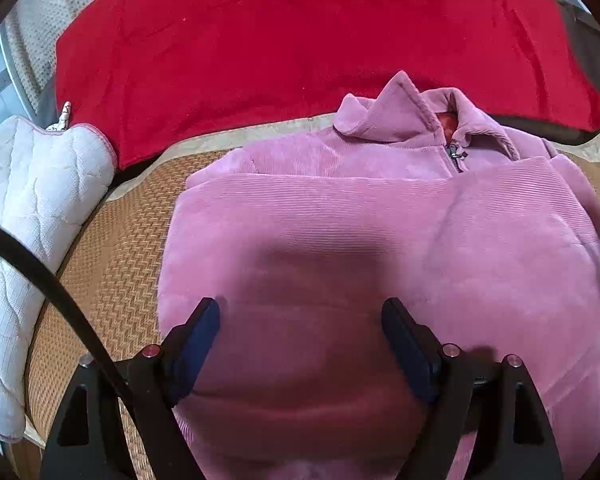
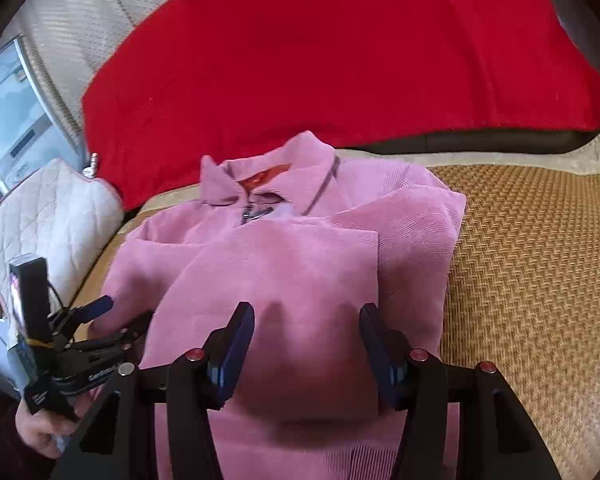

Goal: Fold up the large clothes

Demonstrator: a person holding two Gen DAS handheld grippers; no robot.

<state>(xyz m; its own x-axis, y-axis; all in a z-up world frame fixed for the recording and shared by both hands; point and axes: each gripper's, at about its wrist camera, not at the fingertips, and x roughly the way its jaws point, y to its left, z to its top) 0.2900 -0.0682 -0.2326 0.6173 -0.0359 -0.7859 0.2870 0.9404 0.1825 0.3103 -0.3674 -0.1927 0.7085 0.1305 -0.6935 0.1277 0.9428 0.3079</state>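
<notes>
The pink corduroy jacket [image 1: 379, 216] lies on the woven mat [image 2: 531, 248], sleeves folded in over its front, collar toward the red blanket [image 1: 300, 40]. Left tongs [image 1: 300, 320] and right tongs [image 2: 305, 324] both stand apart above the hem end, gripping nothing. Risk: pinching only the top layer, so the sleeve folds slide loose.

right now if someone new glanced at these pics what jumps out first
The pink corduroy jacket fills the middle, lying on the woven mat with sleeves folded in and collar at the far end. Behind it spreads a bright red blanket. Both the left gripper and right gripper stand open over the jacket's near end.
</notes>
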